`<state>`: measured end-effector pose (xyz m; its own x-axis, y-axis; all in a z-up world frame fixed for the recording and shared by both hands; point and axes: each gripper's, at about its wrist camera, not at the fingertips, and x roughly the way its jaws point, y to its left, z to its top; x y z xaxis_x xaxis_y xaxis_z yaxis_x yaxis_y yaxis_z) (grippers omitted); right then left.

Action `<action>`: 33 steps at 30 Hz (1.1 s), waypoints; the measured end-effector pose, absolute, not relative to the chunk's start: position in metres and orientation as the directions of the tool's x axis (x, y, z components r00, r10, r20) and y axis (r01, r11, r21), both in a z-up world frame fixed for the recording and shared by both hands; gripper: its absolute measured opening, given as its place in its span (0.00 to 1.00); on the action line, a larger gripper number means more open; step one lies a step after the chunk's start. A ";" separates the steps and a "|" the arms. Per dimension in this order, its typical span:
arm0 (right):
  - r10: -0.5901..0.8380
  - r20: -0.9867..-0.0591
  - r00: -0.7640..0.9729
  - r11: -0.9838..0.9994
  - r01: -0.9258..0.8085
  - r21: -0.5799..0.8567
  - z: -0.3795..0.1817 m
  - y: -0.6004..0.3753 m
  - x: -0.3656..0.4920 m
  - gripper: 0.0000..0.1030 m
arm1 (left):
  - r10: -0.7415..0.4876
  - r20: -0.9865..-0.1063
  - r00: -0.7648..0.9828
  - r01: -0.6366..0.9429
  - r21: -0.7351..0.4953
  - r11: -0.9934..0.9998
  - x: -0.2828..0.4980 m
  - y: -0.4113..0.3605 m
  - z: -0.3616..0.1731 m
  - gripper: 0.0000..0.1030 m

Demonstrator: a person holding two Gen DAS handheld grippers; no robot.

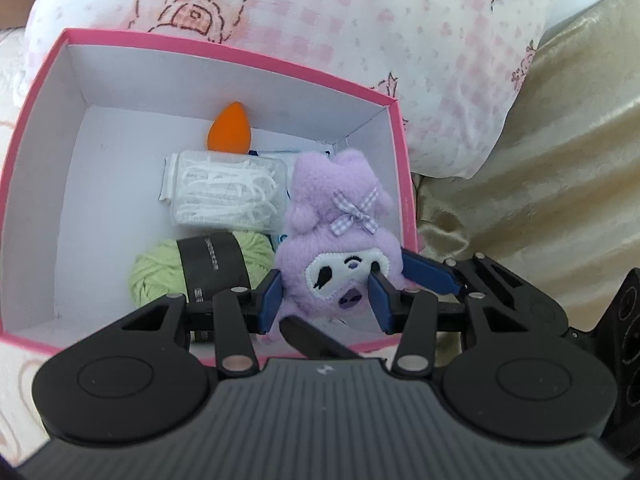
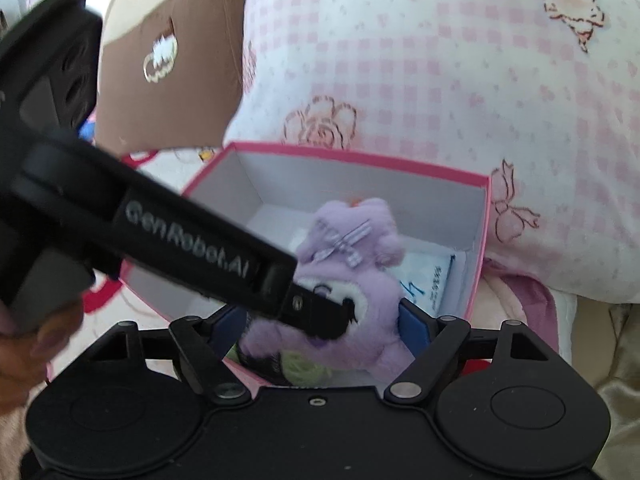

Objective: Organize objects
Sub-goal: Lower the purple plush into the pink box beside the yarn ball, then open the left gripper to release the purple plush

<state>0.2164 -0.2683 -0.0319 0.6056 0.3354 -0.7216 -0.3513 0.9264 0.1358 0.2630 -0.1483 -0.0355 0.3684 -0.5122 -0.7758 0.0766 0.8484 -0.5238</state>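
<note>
A purple plush toy (image 1: 340, 236) with a checked bow hangs upside down over the right side of the pink box (image 1: 240, 58). My left gripper (image 1: 325, 300) is shut on the plush, its blue pads pressing both sides of the face. In the right wrist view the plush (image 2: 352, 280) also sits between the blue pads of my right gripper (image 2: 320, 326); the left gripper's black body (image 2: 168, 236) crosses in front, so I cannot see whether those pads squeeze it. The box (image 2: 360, 160) holds several items.
Inside the box lie an orange sponge (image 1: 230, 128), a clear case of floss picks (image 1: 228, 190), a green yarn ball (image 1: 160, 268) and a white packet (image 2: 428, 276). A pink checked pillow (image 1: 360, 40) lies behind the box; gold fabric (image 1: 560, 160) lies to the right.
</note>
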 end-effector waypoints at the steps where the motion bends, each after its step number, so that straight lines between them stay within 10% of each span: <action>1: 0.325 -0.734 0.596 0.929 -0.345 0.132 -0.034 -0.268 0.218 0.82 | -0.516 -0.773 0.368 0.074 -0.529 0.845 0.266 -0.148 -0.038 0.44; 11: 0.322 -0.677 0.662 0.908 -0.418 0.023 -0.040 -0.259 0.215 0.62 | -0.516 -0.774 0.366 0.078 -0.528 0.846 0.283 -0.153 -0.055 0.43; 33: 0.367 -0.654 0.662 0.926 -0.328 0.187 -0.042 -0.298 0.168 0.67 | -0.263 -0.813 0.520 0.052 -0.277 0.960 0.202 -0.128 -0.015 0.47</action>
